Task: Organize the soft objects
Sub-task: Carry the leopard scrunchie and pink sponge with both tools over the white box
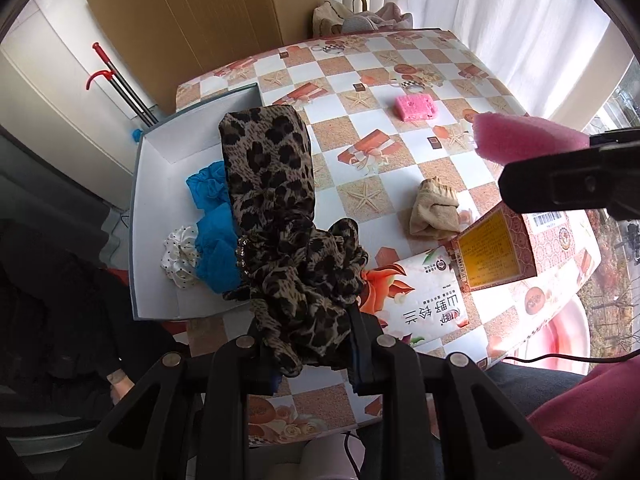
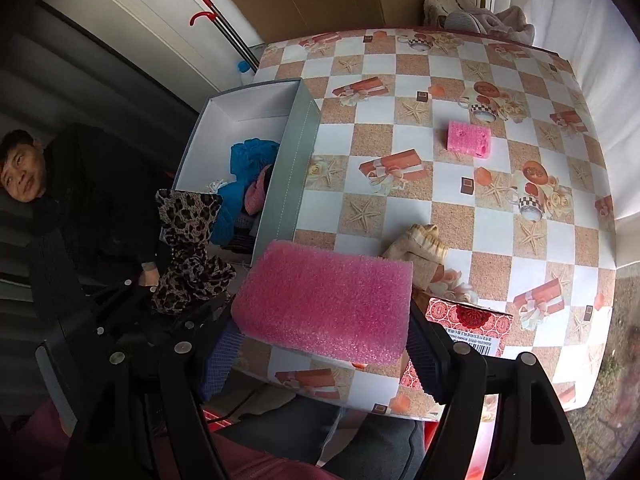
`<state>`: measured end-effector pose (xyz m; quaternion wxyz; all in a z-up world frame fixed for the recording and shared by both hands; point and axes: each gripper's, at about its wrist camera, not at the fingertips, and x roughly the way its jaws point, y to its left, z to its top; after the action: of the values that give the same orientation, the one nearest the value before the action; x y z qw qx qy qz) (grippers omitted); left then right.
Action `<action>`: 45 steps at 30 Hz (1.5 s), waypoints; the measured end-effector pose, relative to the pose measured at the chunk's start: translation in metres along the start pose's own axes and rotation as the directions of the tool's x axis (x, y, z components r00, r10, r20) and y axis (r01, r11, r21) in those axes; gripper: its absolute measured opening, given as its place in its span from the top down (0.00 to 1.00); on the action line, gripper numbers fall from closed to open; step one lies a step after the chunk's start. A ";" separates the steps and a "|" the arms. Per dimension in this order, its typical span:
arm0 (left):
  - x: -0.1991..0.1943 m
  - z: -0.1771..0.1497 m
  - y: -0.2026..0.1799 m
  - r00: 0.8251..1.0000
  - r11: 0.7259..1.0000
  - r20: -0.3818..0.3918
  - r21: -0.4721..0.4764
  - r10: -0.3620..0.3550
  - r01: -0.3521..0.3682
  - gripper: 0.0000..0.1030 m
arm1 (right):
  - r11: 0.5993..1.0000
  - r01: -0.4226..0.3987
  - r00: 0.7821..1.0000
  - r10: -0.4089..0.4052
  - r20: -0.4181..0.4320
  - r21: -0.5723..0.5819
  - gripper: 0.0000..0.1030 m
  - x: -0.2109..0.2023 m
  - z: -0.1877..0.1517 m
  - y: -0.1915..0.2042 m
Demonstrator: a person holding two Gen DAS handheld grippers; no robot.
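A leopard-print scarf (image 1: pixel 280 216) was clamped in the left gripper (image 1: pixel 312 360), draped above the grey box (image 1: pixel 138 200) holding blue cloth (image 1: pixel 212 224). A pink foam block (image 2: pixel 326 300) was gripped between the right gripper (image 2: pixel 320 344) fingers over the checkered table (image 2: pixel 440 216).

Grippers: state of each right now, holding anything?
Left gripper: shut on the leopard-print scarf, hanging above the box.
Right gripper: shut on the large pink foam block.
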<state>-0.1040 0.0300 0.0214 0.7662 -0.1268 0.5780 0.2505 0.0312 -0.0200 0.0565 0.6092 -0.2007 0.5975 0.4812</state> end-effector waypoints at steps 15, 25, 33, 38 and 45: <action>-0.010 -0.014 0.031 0.999 0.994 0.016 -0.100 0.042 -0.041 0.74 | 0.996 -0.020 1.000 0.019 -0.018 -0.081 0.26 0.010 0.004 0.028; -0.010 -0.015 0.039 0.999 0.993 0.010 -0.114 0.038 -0.037 0.74 | 0.996 -0.022 0.999 0.020 -0.025 -0.086 0.26 0.013 0.003 0.032; -0.009 -0.015 0.044 0.999 0.990 0.004 -0.136 0.042 -0.041 0.74 | 0.995 -0.029 0.999 0.026 -0.035 -0.092 0.26 0.017 0.006 0.034; -0.005 -0.015 0.048 0.999 0.988 -0.001 -0.151 0.041 -0.041 0.74 | 0.995 -0.029 0.999 0.025 -0.040 -0.091 0.26 0.019 0.007 0.034; 0.000 -0.014 0.050 0.999 0.987 -0.012 -0.156 0.040 -0.041 0.74 | 0.995 -0.027 0.998 0.022 -0.057 -0.097 0.26 0.026 0.012 0.037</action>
<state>-0.1422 0.0651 0.0219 0.7461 -0.1760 0.5624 0.3100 0.0021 0.0156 0.0475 0.5757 -0.2363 0.5924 0.5117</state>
